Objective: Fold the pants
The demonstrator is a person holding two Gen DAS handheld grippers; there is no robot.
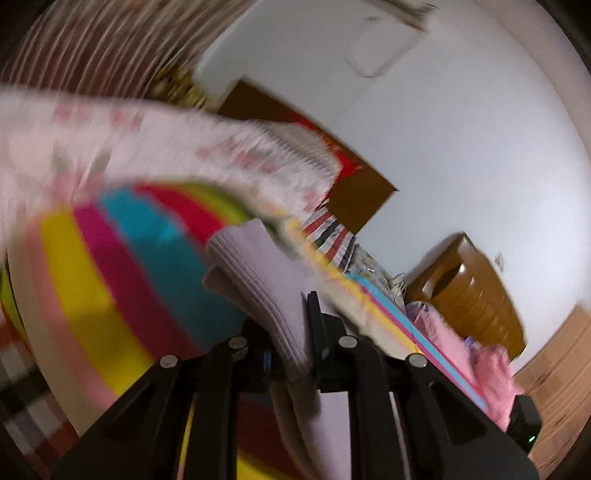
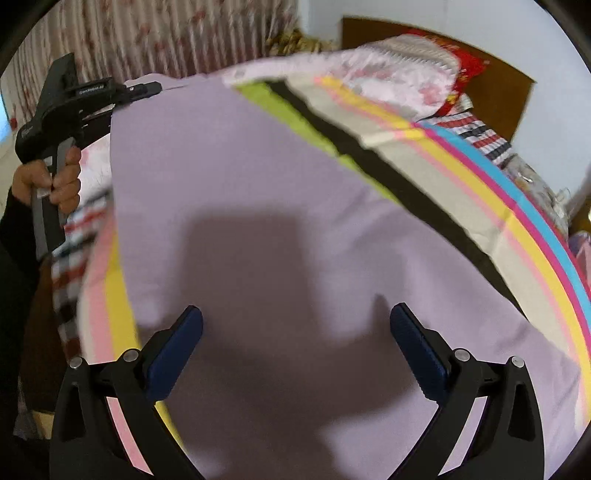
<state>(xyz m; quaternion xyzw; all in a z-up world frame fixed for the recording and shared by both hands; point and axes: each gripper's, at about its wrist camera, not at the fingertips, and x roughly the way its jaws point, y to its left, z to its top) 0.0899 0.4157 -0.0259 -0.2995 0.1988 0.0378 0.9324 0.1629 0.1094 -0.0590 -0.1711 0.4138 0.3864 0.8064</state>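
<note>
Pants (image 2: 258, 177) lying at your right claw's (image 2: 295, 332) twelve o'clock, claw spreading empty; left claw (image 1: 291, 332) pinching ribbed hem.

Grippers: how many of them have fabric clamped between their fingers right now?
1. The left gripper is shut on the ribbed hem of the lilac pants. The right gripper hangs open above the pants, nothing between its fingers.

Pale lilac pants (image 2: 258, 192) over rainbow-striped sheet (image 2: 517, 206); fuzzy pink-flowered blanket (image 2: 388, 74), striped floral curtain (image 2: 166, 33) behind.
</note>
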